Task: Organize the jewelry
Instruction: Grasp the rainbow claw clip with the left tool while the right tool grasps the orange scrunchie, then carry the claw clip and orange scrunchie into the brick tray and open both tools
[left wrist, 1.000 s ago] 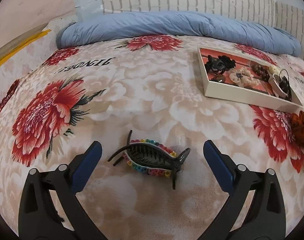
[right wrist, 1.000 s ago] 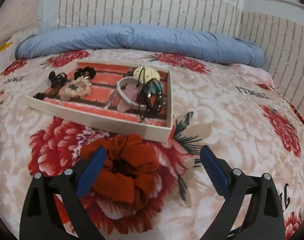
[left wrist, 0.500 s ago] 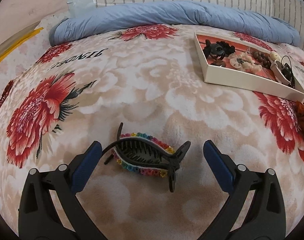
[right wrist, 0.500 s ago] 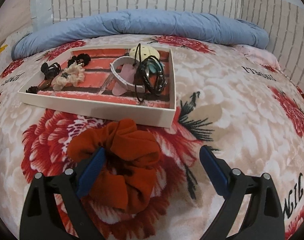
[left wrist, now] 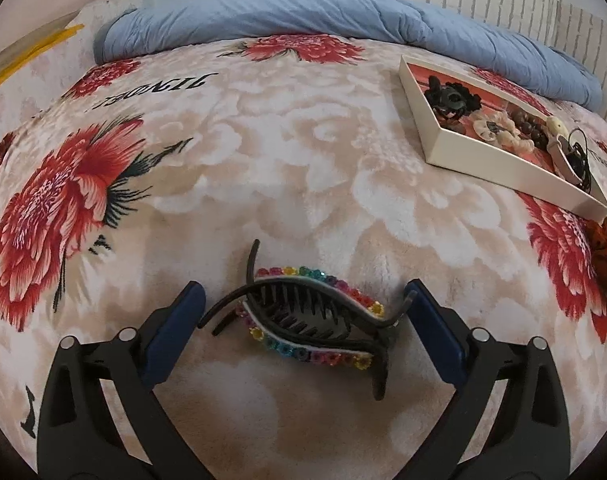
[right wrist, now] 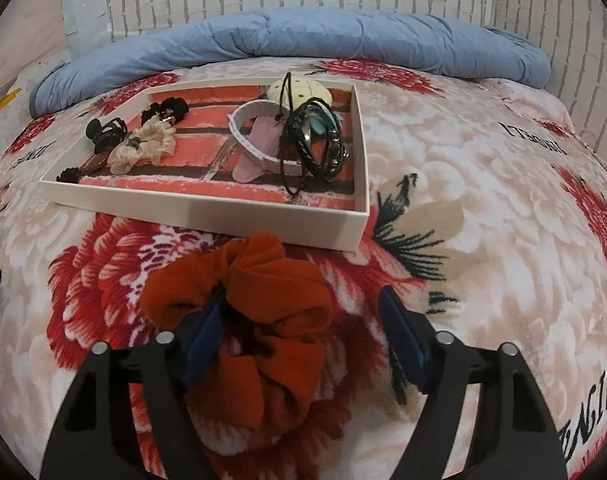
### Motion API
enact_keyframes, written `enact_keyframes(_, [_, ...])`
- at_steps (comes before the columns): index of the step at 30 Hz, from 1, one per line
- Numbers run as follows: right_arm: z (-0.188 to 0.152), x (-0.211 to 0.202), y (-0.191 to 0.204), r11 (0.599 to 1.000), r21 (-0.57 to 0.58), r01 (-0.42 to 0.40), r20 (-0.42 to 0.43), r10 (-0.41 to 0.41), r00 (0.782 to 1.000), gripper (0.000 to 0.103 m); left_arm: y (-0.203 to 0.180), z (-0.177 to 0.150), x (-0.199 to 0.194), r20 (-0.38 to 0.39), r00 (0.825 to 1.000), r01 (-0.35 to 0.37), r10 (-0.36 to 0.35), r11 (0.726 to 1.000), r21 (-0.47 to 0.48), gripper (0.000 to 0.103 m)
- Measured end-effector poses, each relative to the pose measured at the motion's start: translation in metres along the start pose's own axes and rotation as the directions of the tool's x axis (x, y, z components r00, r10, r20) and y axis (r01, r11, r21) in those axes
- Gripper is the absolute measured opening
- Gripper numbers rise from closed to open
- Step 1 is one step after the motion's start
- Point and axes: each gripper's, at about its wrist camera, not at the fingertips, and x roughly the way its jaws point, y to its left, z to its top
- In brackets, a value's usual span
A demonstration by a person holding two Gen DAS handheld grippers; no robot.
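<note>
A black hair claw clip with rainbow beads lies on the floral blanket, between the open fingers of my left gripper; the fingers stand apart from it on both sides. An orange scrunchie lies on the blanket in front of the white tray. My right gripper is open around the scrunchie, its left finger pushed into the fabric. The tray holds several hair ties, a white band and black bracelets. The tray and scrunchie also show in the left wrist view.
A rolled blue duvet lies along the back of the bed against a white brick wall. The floral blanket covers the whole bed. The bed's left edge with a yellow strip shows at the far left.
Both grippers have moved forward and down. The claw clip now sits between the left fingers, and the right gripper's left finger has gone into the scrunchie.
</note>
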Motion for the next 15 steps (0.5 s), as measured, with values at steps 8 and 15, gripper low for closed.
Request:
enact_keyframes(8, [-0.0007,-0.0013,0.0017,0.998,0.006,-0.057,0.0,0.057,0.998,0.046,-0.0025,-0.001,-0.0051,0.012,1.0,-0.004,0.004,1.0,0.014,0.091])
enact_keyframes(15, [0.0002,-0.0052,-0.0012,0.996,0.025,-0.08,0.017,0.079,0.997,0.031,-0.0045,-0.0002,-0.0068,0.019,1.0,-0.003,0.003,1.0,0.026,0.091])
